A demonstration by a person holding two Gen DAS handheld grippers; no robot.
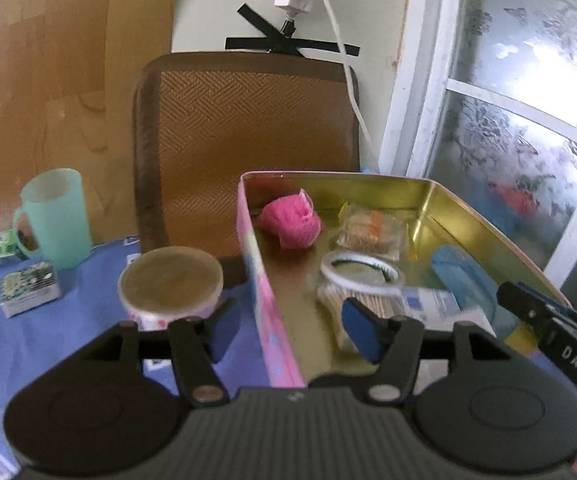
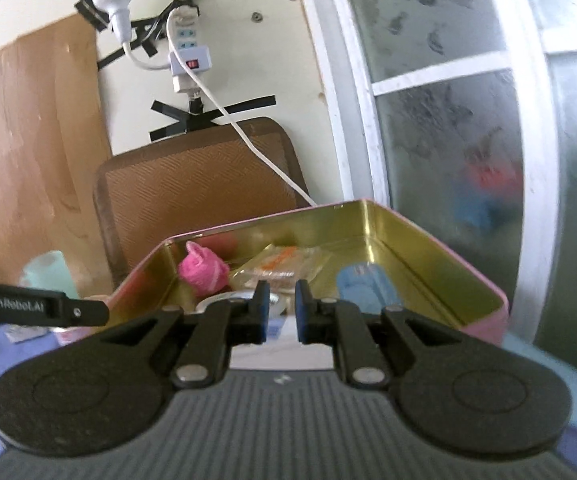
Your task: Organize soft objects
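1. A pink soft bundle (image 1: 290, 222) lies in the far left corner of an open tin box (image 1: 488, 232), gold inside and pink outside, which stands on a blue tablecloth (image 1: 88, 320).
2. Beside the bundle in the tin: a clear packet with an orange print (image 1: 370, 230), a ring of white tape (image 1: 362, 274), a sheaf of wooden sticks (image 1: 368, 302) just under the ring, a white pack with blue print (image 1: 432, 304) and a blue oblong object (image 1: 460, 276) near the right wall.
3. The left gripper (image 1: 288, 322) hangs with its fingers spread wide, astride the tin's near left wall, one blue pad outside, one inside; nothing between them.
4. The right gripper (image 2: 279, 312) hovers at the tin's near edge, its pads close together with a narrow gap, pinching nothing; its black finger also enters the left wrist view from the right.
5. Left of the tin stand a round lidded tub (image 1: 170, 286), a pale green mug (image 1: 54, 220) and a small printed packet (image 1: 30, 288).
6. Behind, a brown woven chair back (image 1: 248, 136), a taped power strip (image 2: 186, 52) on the wall, and a frosted window (image 1: 528, 100).
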